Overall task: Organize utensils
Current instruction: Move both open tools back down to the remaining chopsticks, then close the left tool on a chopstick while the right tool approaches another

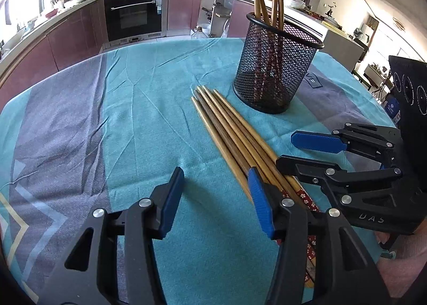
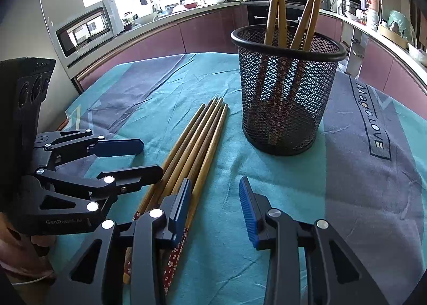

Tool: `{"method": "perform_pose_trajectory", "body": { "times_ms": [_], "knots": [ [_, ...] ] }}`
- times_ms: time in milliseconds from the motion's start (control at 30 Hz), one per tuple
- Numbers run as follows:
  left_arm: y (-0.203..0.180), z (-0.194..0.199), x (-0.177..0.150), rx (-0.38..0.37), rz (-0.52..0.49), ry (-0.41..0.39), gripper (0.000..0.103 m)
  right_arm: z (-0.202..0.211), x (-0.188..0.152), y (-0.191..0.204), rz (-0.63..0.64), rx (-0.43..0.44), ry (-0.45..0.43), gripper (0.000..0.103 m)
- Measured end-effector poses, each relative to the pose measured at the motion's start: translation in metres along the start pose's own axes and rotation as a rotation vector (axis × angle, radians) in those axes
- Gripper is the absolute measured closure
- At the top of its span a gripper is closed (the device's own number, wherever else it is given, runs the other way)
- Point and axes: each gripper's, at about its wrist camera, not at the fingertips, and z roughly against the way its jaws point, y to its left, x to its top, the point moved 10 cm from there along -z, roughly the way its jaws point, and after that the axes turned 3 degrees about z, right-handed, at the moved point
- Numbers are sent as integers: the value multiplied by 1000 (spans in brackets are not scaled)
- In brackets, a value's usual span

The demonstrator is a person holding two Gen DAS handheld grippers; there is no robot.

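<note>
Here, your black mesh cup (image 2: 287,86) stands upright on the surface (image 2: 267,225), holding four chopsticks (image 2: 275,3). Six loose chopsticks (image 2: 197,142) lie beside it. Your left tool (image 1: 213,198) and right tool (image 2: 213,211) are both spread, pinching nothing.

Cloth-covered table (image 1: 133,131): chopsticks (image 1: 229,129), mesh holder (image 1: 275,70)

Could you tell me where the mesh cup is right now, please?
The mesh cup stands upright on the teal cloth, just beyond the loose chopsticks' tips.
</note>
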Motion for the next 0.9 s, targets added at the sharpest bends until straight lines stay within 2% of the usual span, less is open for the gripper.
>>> {"method": "perform_pose_trajectory", "body": {
  "times_ms": [133, 233, 300, 600, 900],
  "knots": [
    [-2, -1, 0, 7, -7, 2, 52, -1, -1, 0, 19, -24, 11, 69],
    [-1, -3, 2, 15, -11, 0, 55, -2, -1, 1, 21, -29, 11, 69],
    [0, -3, 2, 14, -16, 4, 65, -2, -1, 1, 17, -26, 11, 69],
    [4, -1, -1, -6, -19, 20, 80, -4, 1, 1, 20, -27, 11, 69],
    [10, -9, 10, 22, 2, 18, 80, -10, 10, -1, 30, -42, 14, 70]
  ]
}}
